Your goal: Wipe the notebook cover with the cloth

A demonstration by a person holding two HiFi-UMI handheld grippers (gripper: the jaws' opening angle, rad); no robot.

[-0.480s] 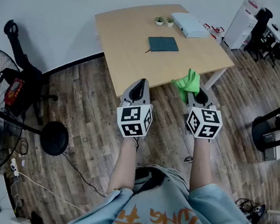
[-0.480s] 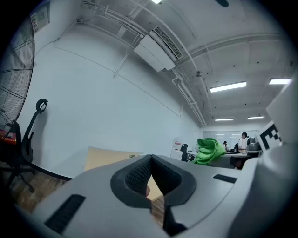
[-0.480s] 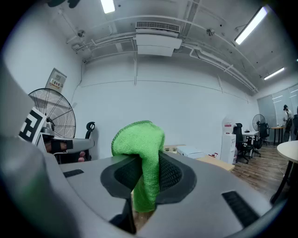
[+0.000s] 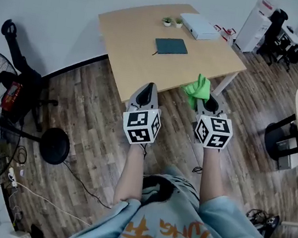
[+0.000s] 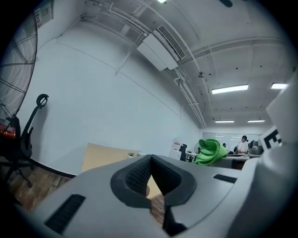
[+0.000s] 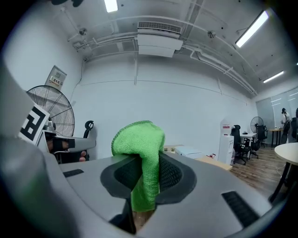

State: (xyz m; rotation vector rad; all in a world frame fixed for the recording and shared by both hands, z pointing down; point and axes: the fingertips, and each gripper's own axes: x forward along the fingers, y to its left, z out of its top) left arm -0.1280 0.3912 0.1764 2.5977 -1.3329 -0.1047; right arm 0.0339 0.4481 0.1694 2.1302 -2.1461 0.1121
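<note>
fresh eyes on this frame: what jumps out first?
The bright green cloth, pinched in the right gripper and sticking up above its fingers. Beside it, the left gripper is shut on nothing. Beyond both, the dark notebook lies flat on the tan table, untouched.
</note>
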